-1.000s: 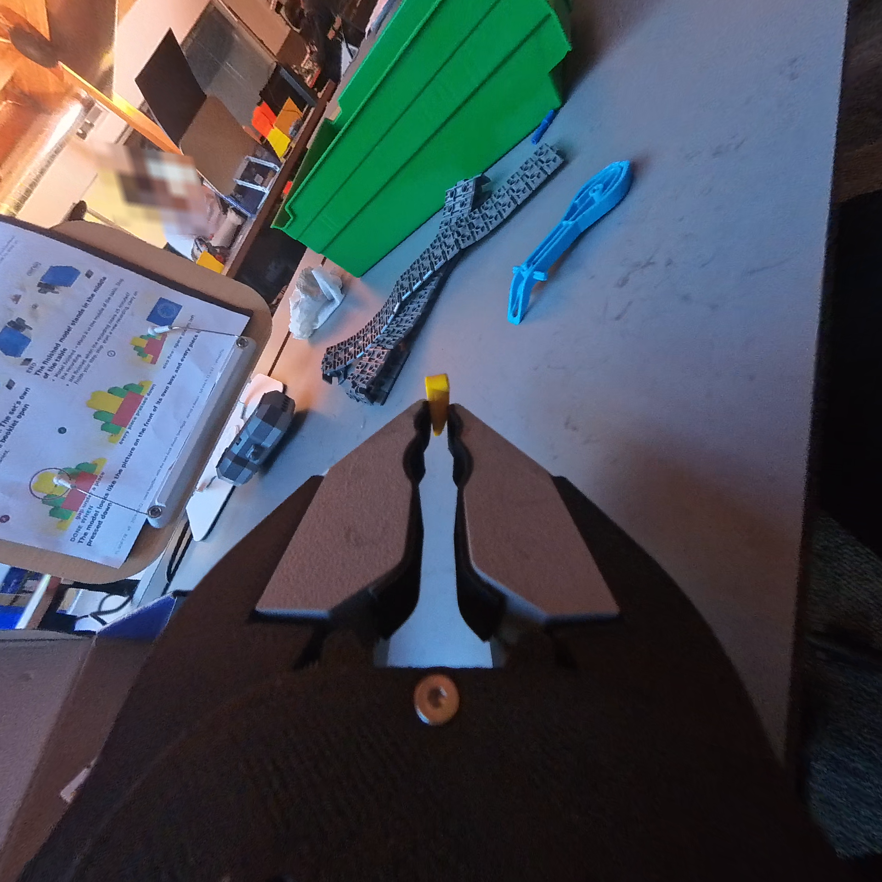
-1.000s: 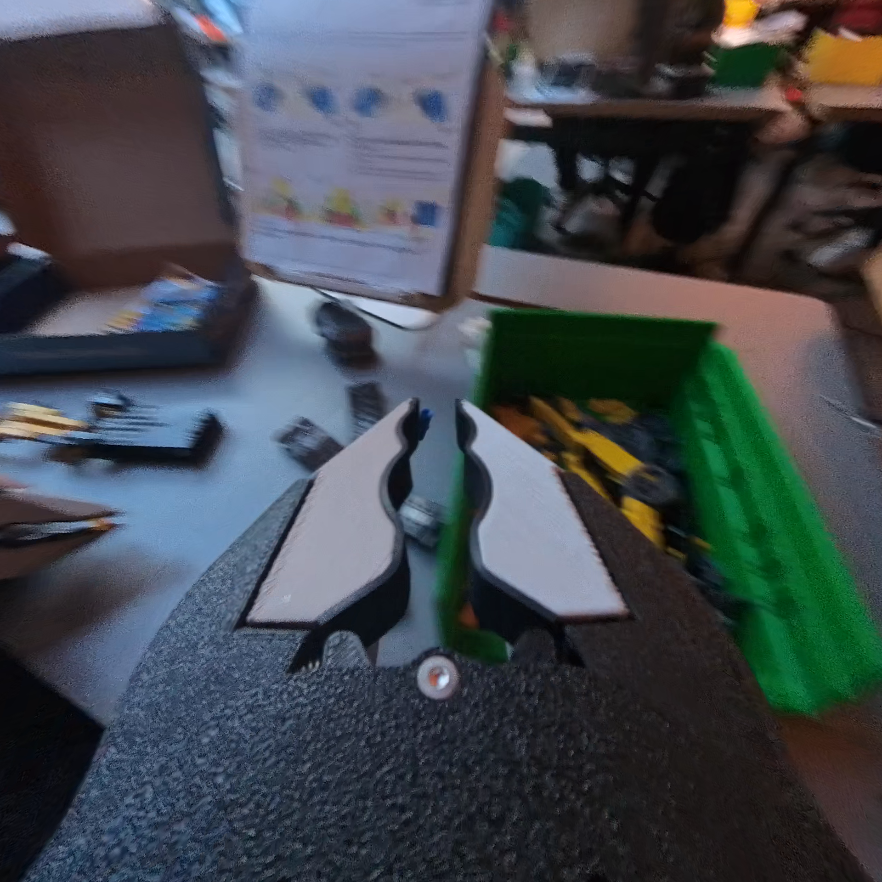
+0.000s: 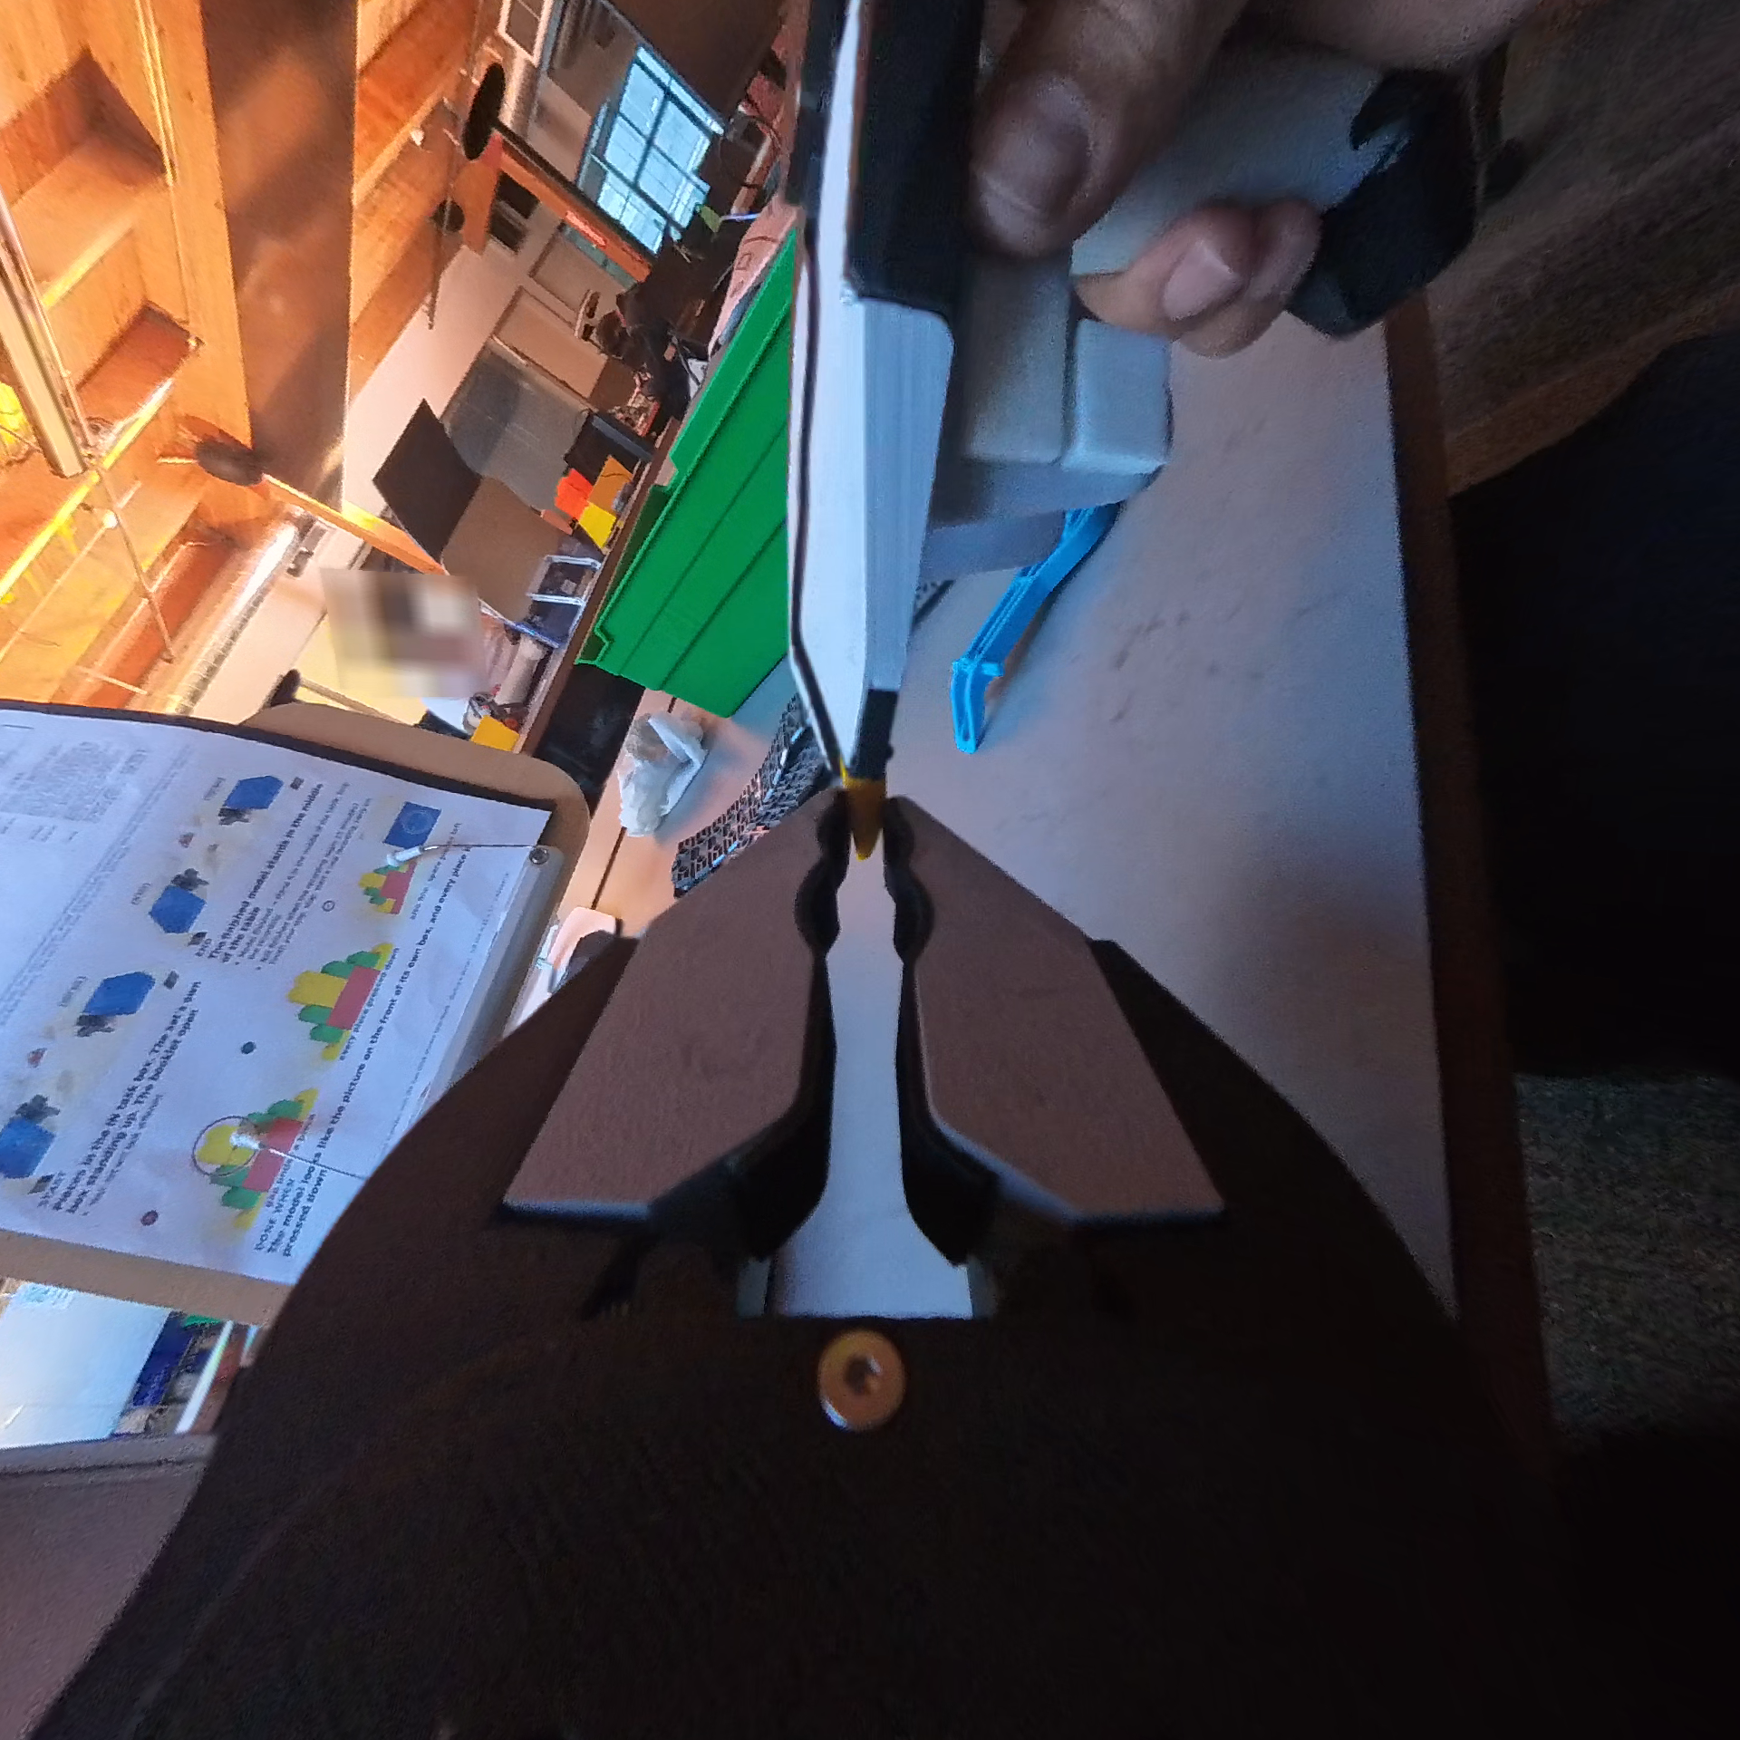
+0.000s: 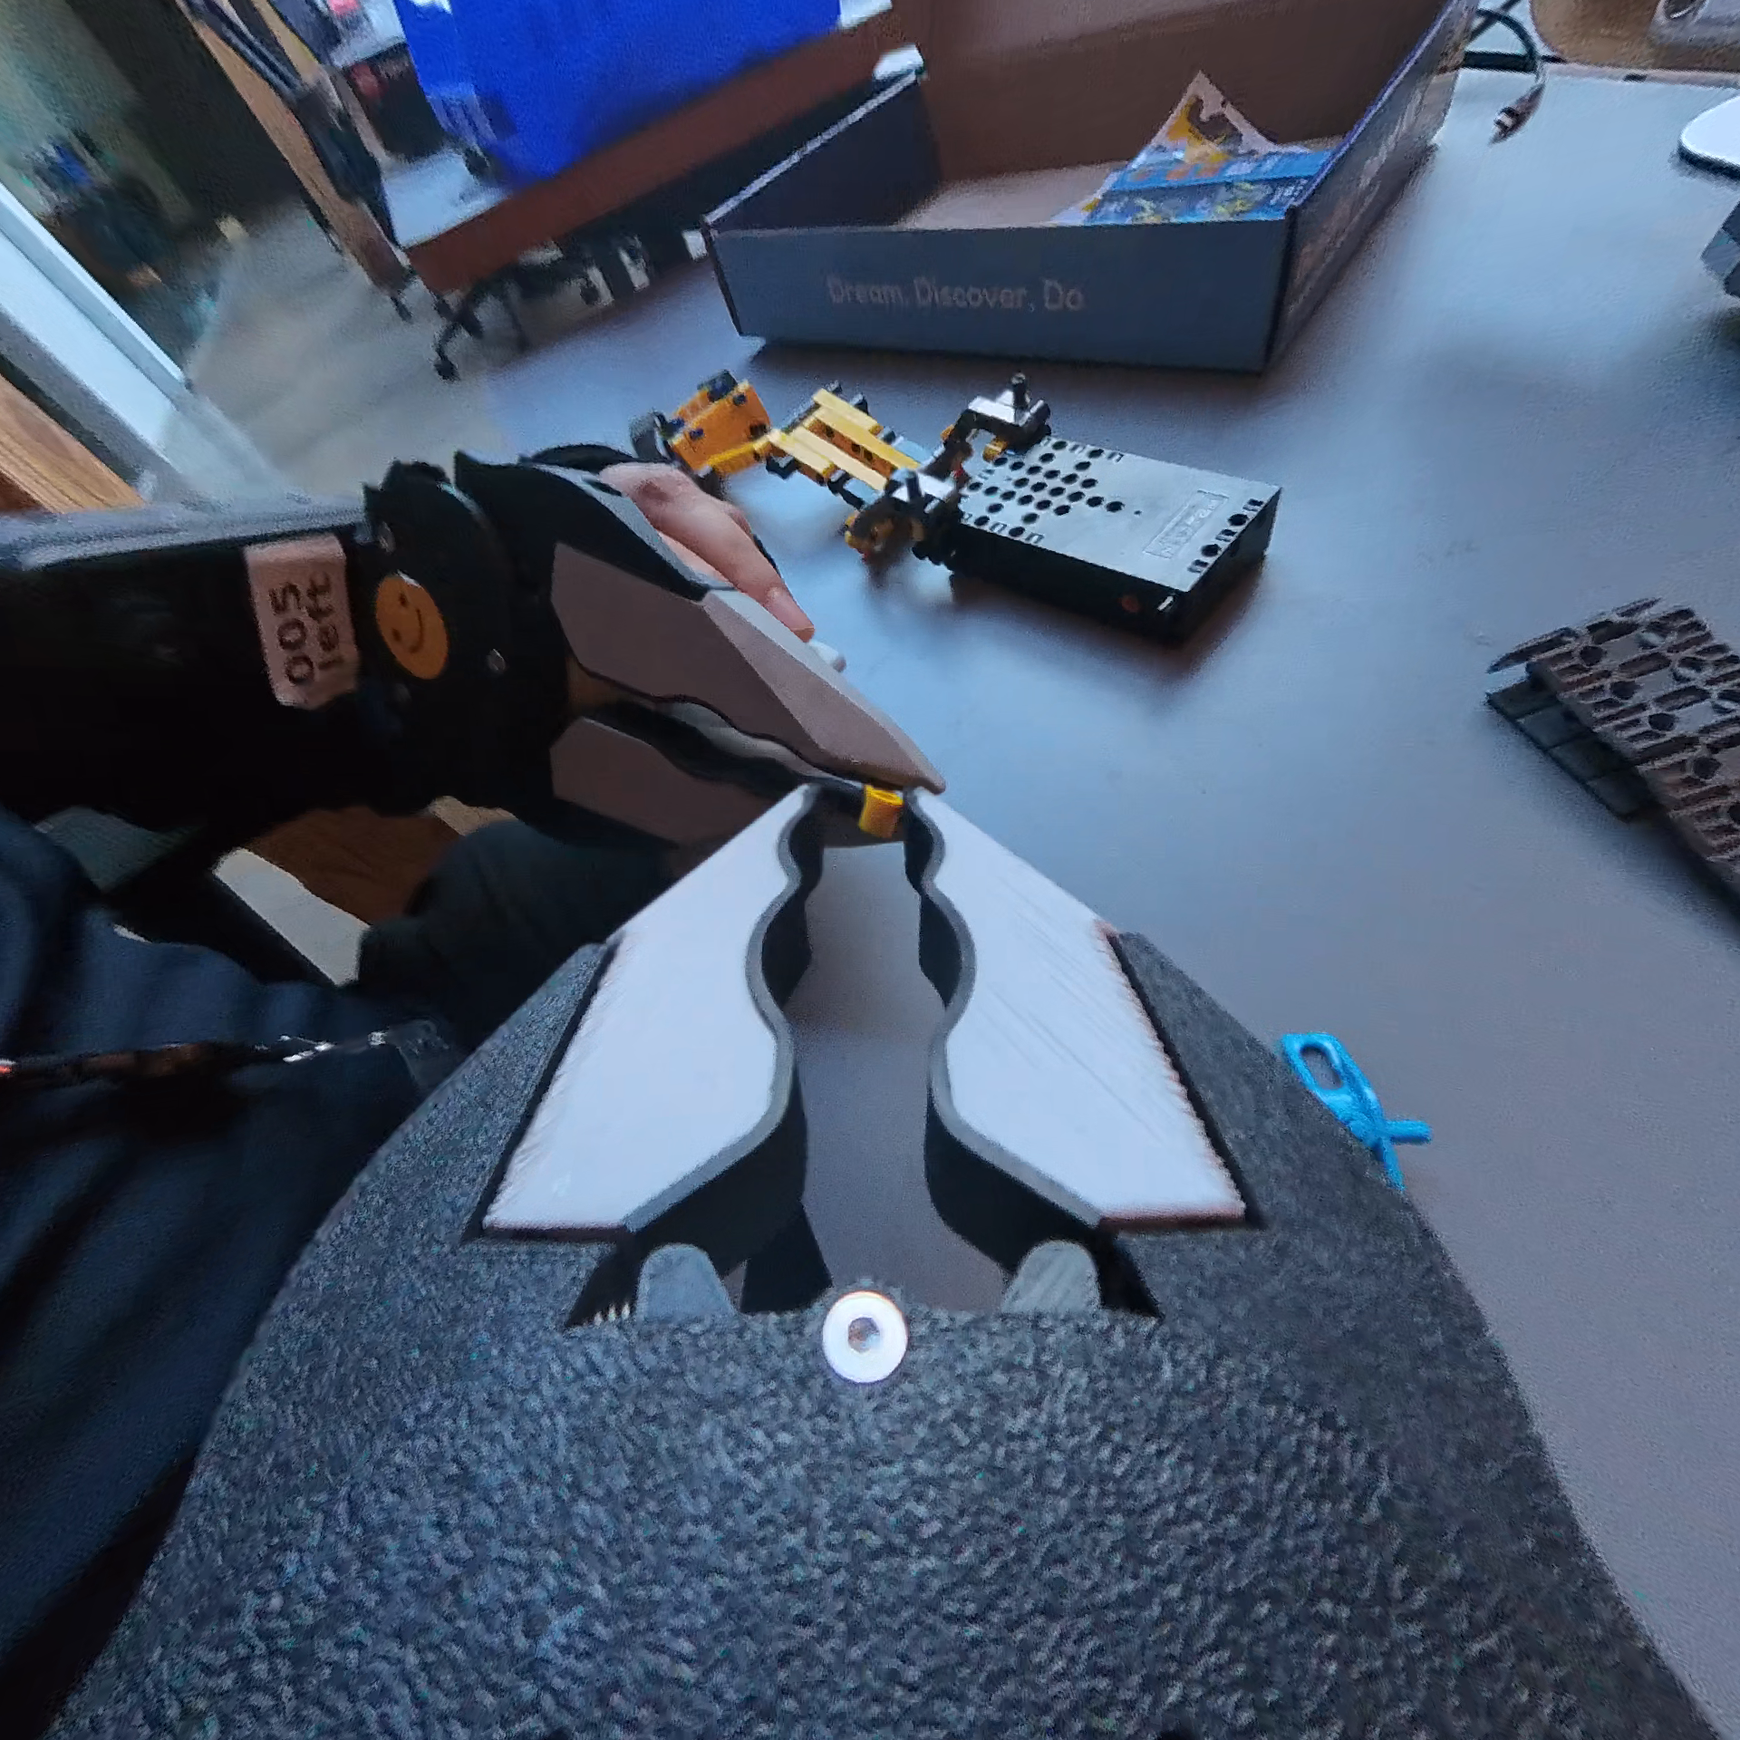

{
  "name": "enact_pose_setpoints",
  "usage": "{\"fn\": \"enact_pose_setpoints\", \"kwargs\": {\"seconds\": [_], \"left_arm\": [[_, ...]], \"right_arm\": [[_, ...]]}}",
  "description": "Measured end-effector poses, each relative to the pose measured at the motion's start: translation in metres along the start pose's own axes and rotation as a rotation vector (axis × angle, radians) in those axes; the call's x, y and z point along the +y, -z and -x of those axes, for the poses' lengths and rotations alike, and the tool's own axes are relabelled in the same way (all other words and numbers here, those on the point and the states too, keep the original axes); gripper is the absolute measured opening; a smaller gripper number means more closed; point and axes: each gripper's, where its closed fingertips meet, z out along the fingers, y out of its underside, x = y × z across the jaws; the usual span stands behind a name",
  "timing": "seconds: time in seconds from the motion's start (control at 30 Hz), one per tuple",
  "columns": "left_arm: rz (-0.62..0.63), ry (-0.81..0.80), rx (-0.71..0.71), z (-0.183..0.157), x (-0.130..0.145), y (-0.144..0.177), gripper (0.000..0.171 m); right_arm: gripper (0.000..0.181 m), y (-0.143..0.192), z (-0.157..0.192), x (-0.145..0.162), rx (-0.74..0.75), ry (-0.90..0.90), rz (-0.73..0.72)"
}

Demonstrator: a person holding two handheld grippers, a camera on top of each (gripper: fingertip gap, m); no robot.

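Yellow peg (image 4: pixel 880 812) is pinched at the left tool's (image 3: pixel 861 833) tips, held above the bench (image 4: pixel 1318 847) – the right tool (image 4: pixel 859 814), jaws spread, closes around its free end, apparently to take it.

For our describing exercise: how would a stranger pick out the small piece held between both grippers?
Above the grey table, the left gripper and right gripper meet tip to tip. Pinched there is a yellow peg, tiny beside the black-and-yellow model.
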Motion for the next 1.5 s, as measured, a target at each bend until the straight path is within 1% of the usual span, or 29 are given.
{"fn": "enact_pose_setpoints", "kwargs": {"seconds": [0.03, 0.13, 0.2, 0.23, 0.3, 0.37, 0.4, 0.5, 0.57, 0.6, 0.63, 0.67, 0.7, 0.77, 0.8, 0.83, 0.87, 0.93, 1.0, 1.07, 1.13, 1.17, 1.23, 1.33, 1.4, 1.43, 1.5], "left_arm": [[0.0, 0.001, 0.012, -0.002, 0.0, 0.0, 0.004], [0.012, 0.015, 0.017, -0.003, 0.001, -0.001, 0.004], [0.008, 0.043, 0.007, 0.001, 0.001, -0.001, 0.004], [0.015, 0.059, -0.002, 0.003, 0.003, -0.001, 0.002], [0.021, 0.103, -0.009, 0.008, 0.006, -0.001, 0.003], [0.011, 0.132, -0.013, 0.011, 0.006, 0.0, 0.003], [0.009, 0.139, -0.009, 0.011, 0.006, 0.0, 0.003], [0.022, 0.129, 0.003, 0.008, 0.008, -0.001, 0.002], [0.04, 0.107, 0.013, 0.005, 0.01, -0.003, 0.001], [0.049, 0.096, 0.021, 0.002, 0.011, -0.005, 0.0], [0.062, 0.089, 0.029, 0.0, 0.013, -0.006, 0.0], [0.071, 0.084, 0.032, -0.001, 0.014, -0.007, 0.0], [0.073, 0.083, 0.034, -0.002, 0.014, -0.007, 0.0], [0.068, 0.093, 0.035, -0.001, 0.014, -0.006, 0.0], [0.068, 0.1, 0.035, 0.0, 0.014, -0.006, 0.0], [0.071, 0.106, 0.034, 0.0, 0.015, -0.006, 0.0], [0.073, 0.11, 0.034, 0.001, 0.016, -0.006, 0.0], [0.079, 0.115, 0.042, 0.0, 0.017, -0.007, 0.0], [0.087, 0.114, 0.052, -0.002, 0.018, -0.009, 0.0], [0.092, 0.113, 0.061, -0.004, 0.019, -0.009, 0.0], [0.102, 0.118, 0.064, -0.004, 0.021, -0.01, 0.0], [0.108, 0.123, 0.066, -0.004, 0.022, -0.01, 0.0], [0.119, 0.137, 0.071, -0.004, 0.025, -0.01, 0.0], [0.141, 0.138, 0.064, -0.003, 0.028, -0.01, 0.0], [0.164, 0.159, 0.058, -0.002, 0.032, -0.008, 0.0], [0.167, 0.199, 0.061, 0.0, 0.033, -0.004, 0.0], [0.117, 0.297, 0.058, 0.01, 0.03, 0.014, 0.0]], "right_arm": [[0.013, -0.001, -0.001, 0.001, -0.001, -0.01, 0.001], [0.004, -0.003, -0.006, 0.002, 0.013, -0.025, -0.006], [0.004, -0.001, -0.006, 0.0, -0.002, -0.064, -0.01], [0.004, 0.002, -0.008, -0.002, -0.001, -0.076, -0.011], [0.004, 0.019, -0.016, -0.014, 0.034, -0.068, -0.02], [0.004, 0.051, -0.03, -0.039, 0.113, -0.026, -0.041], [0.004, 0.075, -0.04, -0.058, 0.184, 0.018, -0.064], [0.004, 0.167, -0.071, -0.132, 0.486, 0.192, -0.196], [0.004, 0.23, -0.08, -0.179, 0.65, 0.303, -0.35], [0.004, 0.254, -0.085, -0.193, 0.712, 0.342, -0.419], [0.003, 0.271, -0.098, -0.197, 0.77, 0.358, -0.448], [0.003, 0.278, -0.122, -0.189, 0.829, 0.337, -0.418], [0.003, 0.275, -0.155, -0.167, 0.864, 0.273, -0.318], [0.006, 0.254, -0.22, -0.094, 0.859, 0.045, -0.002], [0.015, 0.25, -0.239, -0.066, 0.871, -0.039, 0.108], [0.016, 0.25, -0.248, -0.055, 0.894, -0.064, 0.147], [0.012, 0.251, -0.246, -0.062, 0.911, -0.036, 0.128], [0.006, 0.253, -0.227, -0.098, 0.914, 0.082, 0.032], [0.006, 0.248, -0.203, -0.129, 0.873, 0.153, -0.025], [0.016, 0.23, -0.175, -0.147, 0.769, 0.154, -0.068], [0.017, 0.2, -0.141, -0.155, 0.621, 0.167, -0.119], [0.017, 0.182, -0.126, -0.153, 0.553, 0.173, -0.131], [0.018, 0.14, -0.103, -0.136, 0.418, 0.169, -0.125], [0.022, 0.069, -0.082, -0.089, 0.261, 0.144, -0.054], [0.023, 0.026, -0.078, -0.053, 0.22, 0.148, 0.017], [0.023, 0.009, -0.076, -0.039, 0.201, 0.152, 0.041], [0.023, -0.019, -0.066, -0.019, 0.141, 0.167, 0.061]]}}
